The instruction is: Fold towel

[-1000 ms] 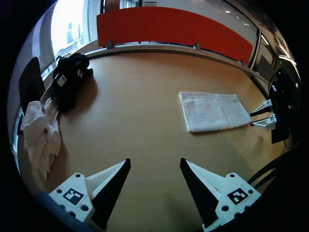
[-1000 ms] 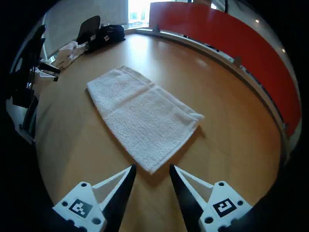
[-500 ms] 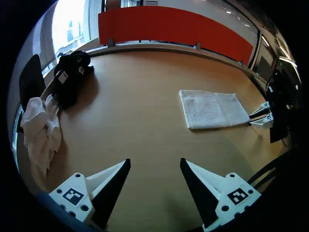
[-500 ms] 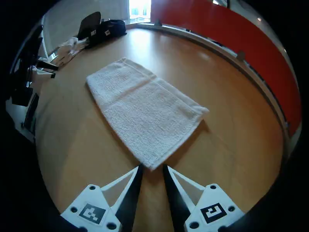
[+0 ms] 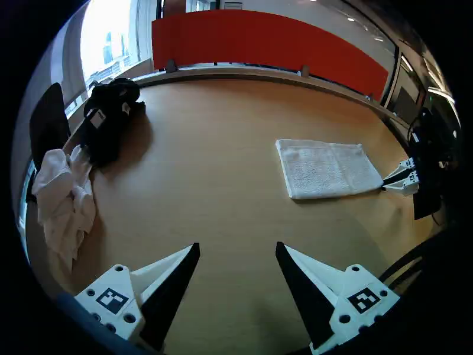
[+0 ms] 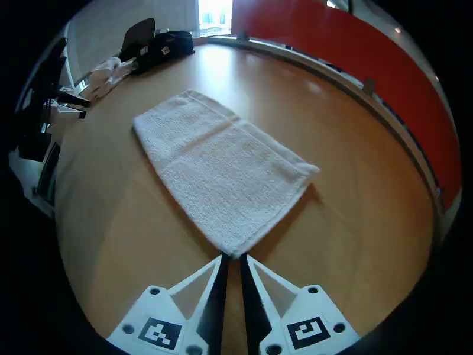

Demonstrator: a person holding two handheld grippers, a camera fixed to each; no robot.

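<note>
Cloth marks the far left of the left gripper view: a crumpled white cloth [image 5: 62, 207] lies at the edge of the light wooden counter [image 5: 213, 165]. A black fabric bag [image 5: 106, 121] sits right beside it, higher in the frame. At bottom centre the left claw [image 5: 236, 260] is open, its dark fingers spread wide over bare wood. A long red panel [image 5: 266, 41] runs along the counter's far edge across the top. Right of centre, the folded white terry towel [image 5: 328, 168] lies flat on the counter, well apart from the left claw. At the right edge the right claw [image 5: 397, 182] reaches in with its tips at the towel's lower right corner.

In the right gripper view the left claw [image 6: 71, 105] shows small at the left edge. The white cloth and black bag sit in the upper left. The towel fills the middle, running from upper left down to a corner at lower centre. That corner meets the tips of the right claw [image 6: 232, 269] at bottom centre. Its fingers are drawn almost together with only a thin slit between them, and I cannot tell whether they pinch the cloth. The red panel curves down the upper right.
</note>
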